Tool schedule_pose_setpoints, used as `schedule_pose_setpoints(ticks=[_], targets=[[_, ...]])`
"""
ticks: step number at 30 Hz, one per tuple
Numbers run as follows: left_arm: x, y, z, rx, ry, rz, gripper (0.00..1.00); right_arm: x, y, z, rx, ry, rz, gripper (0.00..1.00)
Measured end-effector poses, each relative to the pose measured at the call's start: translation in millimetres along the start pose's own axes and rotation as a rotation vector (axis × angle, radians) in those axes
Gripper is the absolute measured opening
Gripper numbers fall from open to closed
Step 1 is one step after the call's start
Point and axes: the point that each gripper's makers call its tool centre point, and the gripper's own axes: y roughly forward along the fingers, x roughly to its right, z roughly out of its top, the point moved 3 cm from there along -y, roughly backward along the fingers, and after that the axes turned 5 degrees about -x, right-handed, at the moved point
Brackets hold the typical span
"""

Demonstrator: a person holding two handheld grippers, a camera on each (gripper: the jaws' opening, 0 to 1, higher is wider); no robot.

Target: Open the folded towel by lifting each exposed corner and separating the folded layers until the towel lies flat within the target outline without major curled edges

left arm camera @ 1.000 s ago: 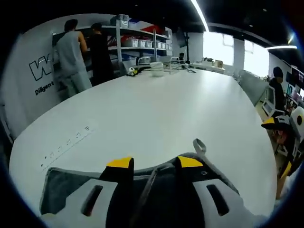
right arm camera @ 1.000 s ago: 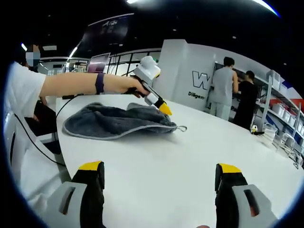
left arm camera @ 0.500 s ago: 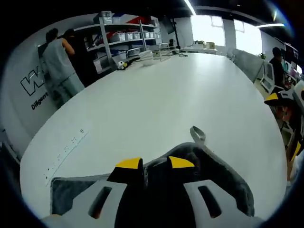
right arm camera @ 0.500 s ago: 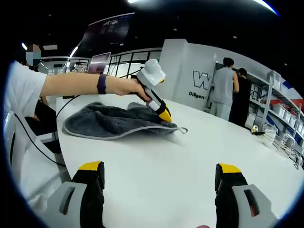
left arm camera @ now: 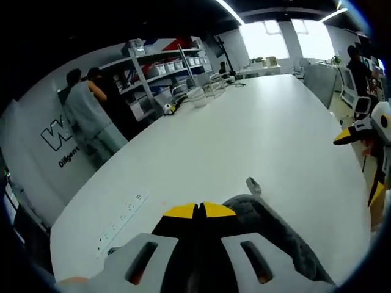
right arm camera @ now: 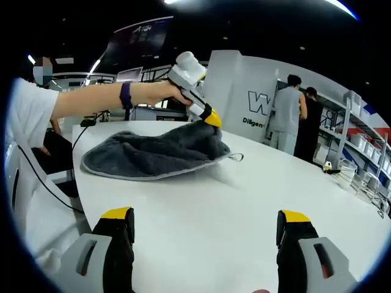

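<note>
Nearest us in the right gripper view, our right gripper hangs over bare table with its yellow-tipped jaws spread wide and nothing between them. The tabletop is smooth, matte white and rounded at its edge. Farther along it lies the towel, a soft grey terry cloth with a stitched hem and a small hanging loop at one corner. Our left gripper has its yellow tips pressed together on a pinch of that cloth, pulling the upper layer up into a peak while the rest sags on the table. In the left gripper view those tips meet above the dark pile. Beyond, two people stand at metal shelving.
</note>
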Motion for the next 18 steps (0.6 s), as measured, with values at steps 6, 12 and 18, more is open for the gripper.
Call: schedule_pose_setpoints(ticks=[6, 12, 18], targets=[[-29.5, -48.6, 9.4, 0.058, 0.065, 0.123, 0.02, 0.1, -0.2, 0.3, 0.001, -0.001, 0.002, 0.99], [-51.9, -99.5, -0.4, 0.1, 0.005, 0.193, 0.02, 3.0, -1.4, -0.2, 0.003, 0.01, -0.006, 0.99], [-55.9, -152.0, -56.4, 0.067, -0.125, 0.192, 0.02, 4.0, -2.8, -0.4, 0.006, 0.014, -0.007, 0.99]])
